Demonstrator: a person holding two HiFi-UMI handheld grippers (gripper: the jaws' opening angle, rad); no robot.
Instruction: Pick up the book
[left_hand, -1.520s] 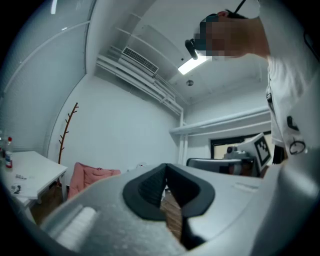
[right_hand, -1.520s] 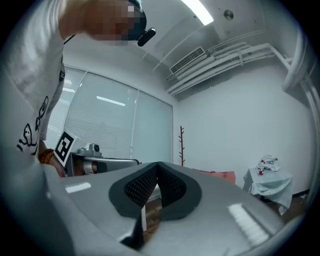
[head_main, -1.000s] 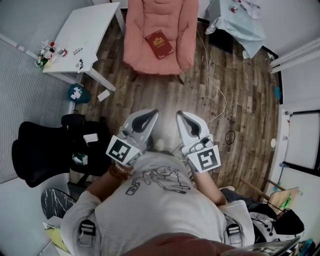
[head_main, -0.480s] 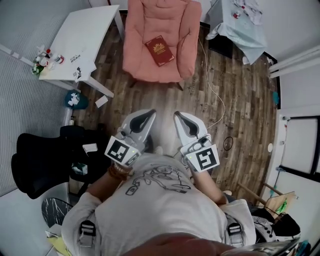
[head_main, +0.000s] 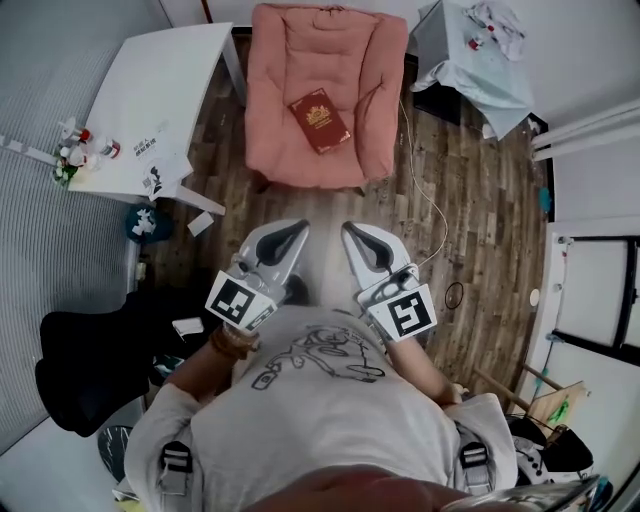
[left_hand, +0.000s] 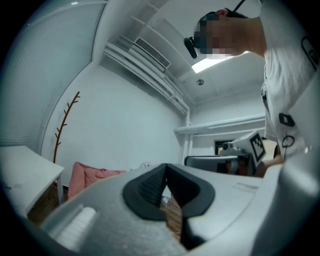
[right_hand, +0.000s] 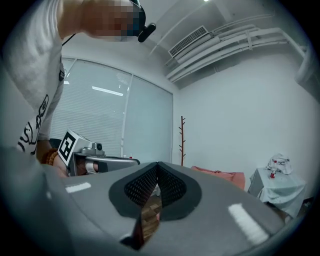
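Observation:
A dark red book (head_main: 320, 121) with gold print lies flat on the seat of a pink armchair (head_main: 272, 100) at the top of the head view. My left gripper (head_main: 297, 226) and right gripper (head_main: 347, 229) are held side by side in front of the person's chest, above the wooden floor, well short of the chair. Both point toward the chair, and both are shut with nothing between the pads. In the left gripper view the left gripper (left_hand: 165, 166) shows closed tips, with the armchair (left_hand: 85, 176) low at the left. In the right gripper view the right gripper (right_hand: 157, 164) has its pads together, the armchair (right_hand: 220, 175) beyond.
A white table (head_main: 150, 95) with small bottles stands left of the chair. A cloth-covered side table (head_main: 475, 60) stands to its right. A cable (head_main: 432, 185) trails over the floor. A black office chair (head_main: 90, 350) is at the left. A bare coat stand (right_hand: 182, 140) is by the wall.
The person has walked toward the armchair: chair, book and tables have slid down the head view and sit nearer. Both grippers stay shut, side by side.

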